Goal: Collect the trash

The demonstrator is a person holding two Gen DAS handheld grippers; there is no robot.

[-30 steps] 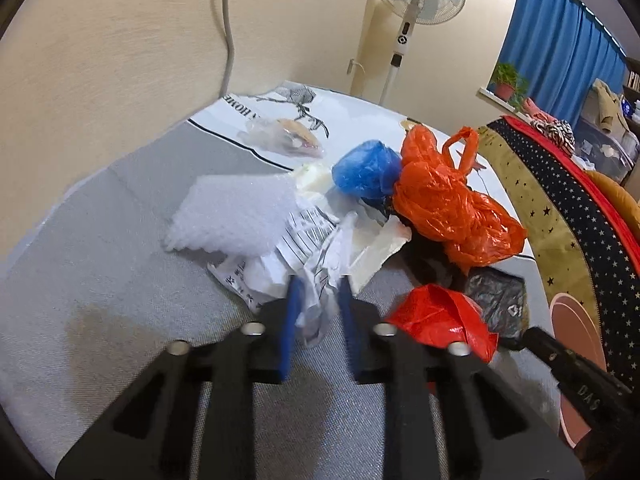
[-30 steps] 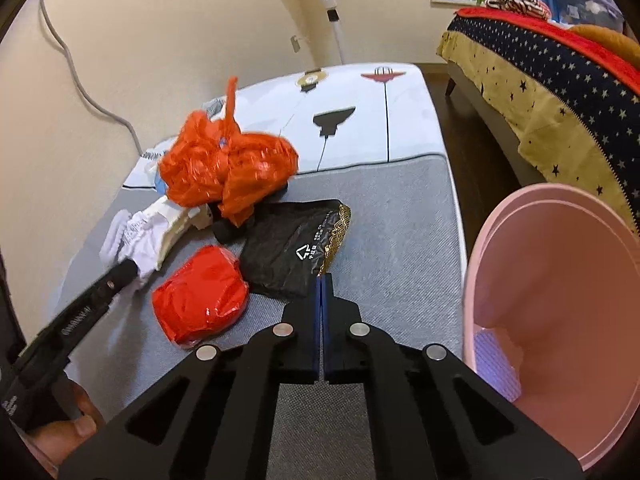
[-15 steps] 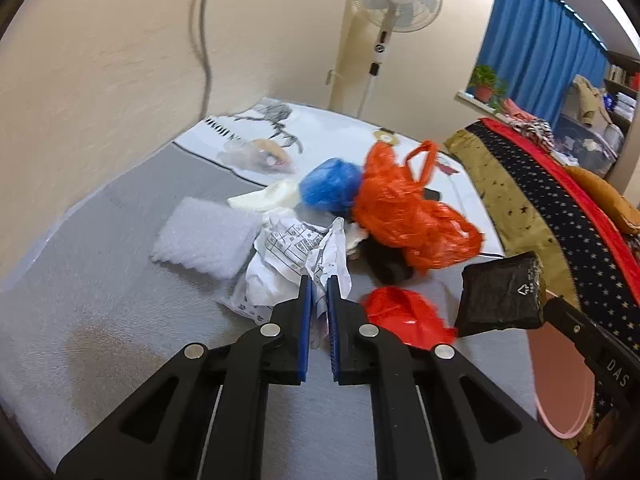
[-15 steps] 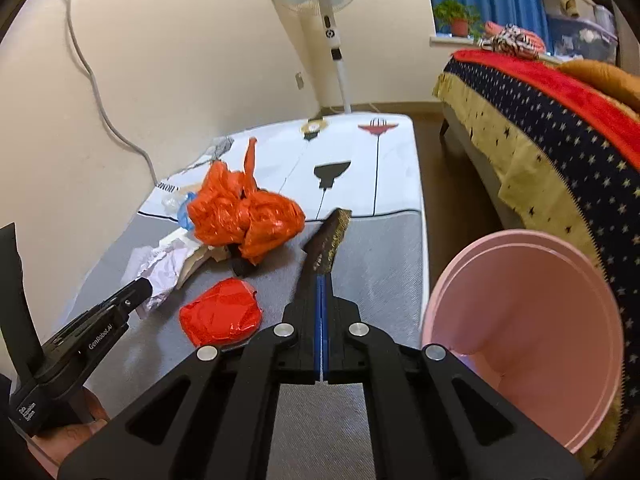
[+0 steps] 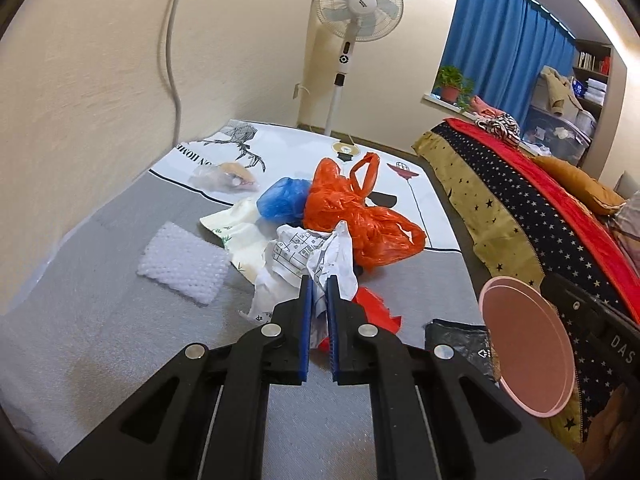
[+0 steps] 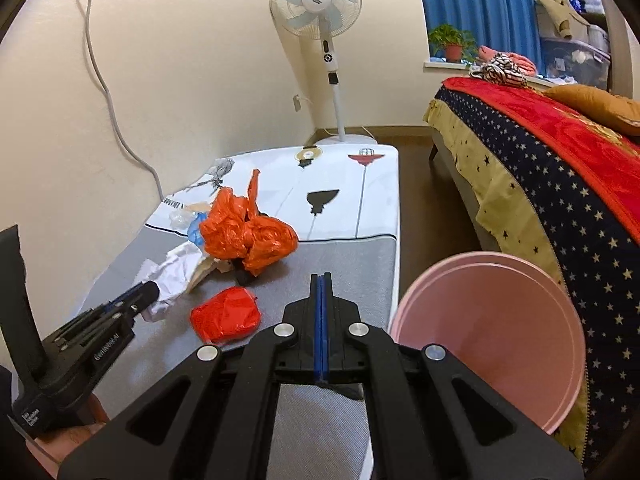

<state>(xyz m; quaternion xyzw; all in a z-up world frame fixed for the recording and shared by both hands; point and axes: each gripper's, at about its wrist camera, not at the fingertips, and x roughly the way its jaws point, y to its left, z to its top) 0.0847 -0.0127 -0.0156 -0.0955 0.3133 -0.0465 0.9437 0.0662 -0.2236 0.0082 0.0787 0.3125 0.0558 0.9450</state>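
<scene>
My left gripper [image 5: 319, 280] is shut on crumpled printed white paper [image 5: 316, 256] and holds it lifted above the grey mat. The trash pile holds an orange plastic bag [image 5: 352, 216], a blue bag [image 5: 282, 198], a red wrapper [image 6: 225, 314], a cream wrapper [image 5: 236, 228] and white bubble wrap [image 5: 182, 268]. My right gripper [image 6: 321, 278] is shut on a black packet; only its dark edge [image 6: 348, 390] shows below the fingers, and in the left wrist view it [image 5: 460, 340] hangs beside the pink bin [image 6: 492, 336].
The mat [image 6: 344, 256] lies on the floor by a wall with a hanging cable. A standing fan [image 6: 320, 12] is behind it. A bed with a starred cover [image 6: 560, 184] runs along the right. A clear bag [image 5: 224, 178] lies on the white printed part.
My left gripper has lifted the white paper up off the pile. My right gripper has carried the black packet up and to the right, next to the pink bin.
</scene>
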